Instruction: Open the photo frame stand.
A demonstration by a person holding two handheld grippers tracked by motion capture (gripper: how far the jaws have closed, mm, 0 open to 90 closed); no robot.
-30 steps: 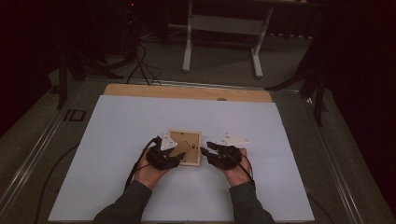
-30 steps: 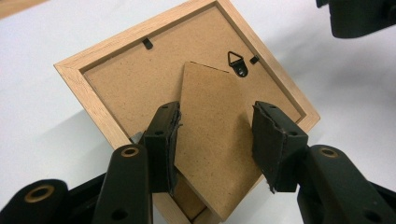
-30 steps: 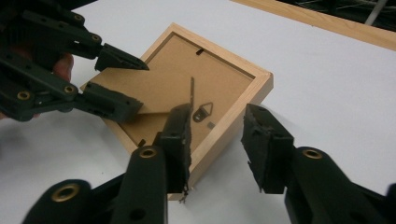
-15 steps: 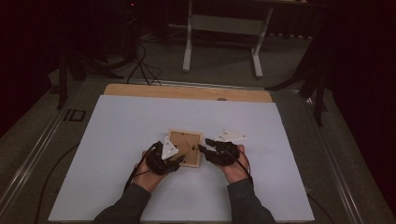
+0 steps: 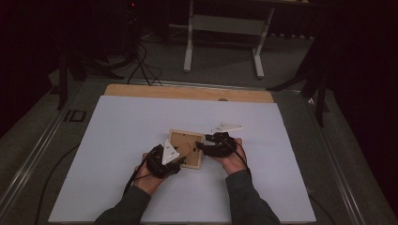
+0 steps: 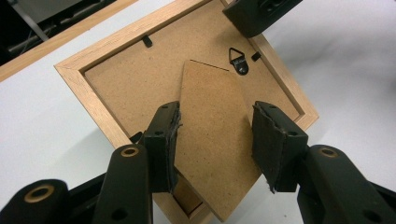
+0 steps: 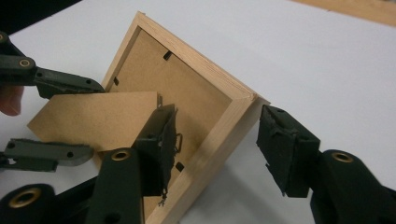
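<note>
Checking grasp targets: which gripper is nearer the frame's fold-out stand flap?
Left. The left gripper straddles the stand flap, one jaw on each side. The right gripper straddles the picture frame corner, beside the flap.

I see a dark room: grey floor (image 5: pixel 225 70), a white-legged table frame (image 5: pixel 225 28) beyond the desk's (image 5: pixel 141 122) far edge, cables (image 5: pixel 141 65) trailing.

Dim lab: white-covered test table (image 5: pixel 141 122)

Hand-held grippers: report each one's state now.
Left hand-held gripper: open, jaws either side of the frame's easel stand.
Right hand-held gripper: open, jaws just widened, straddling the picture frame corner, not pressing.
</note>
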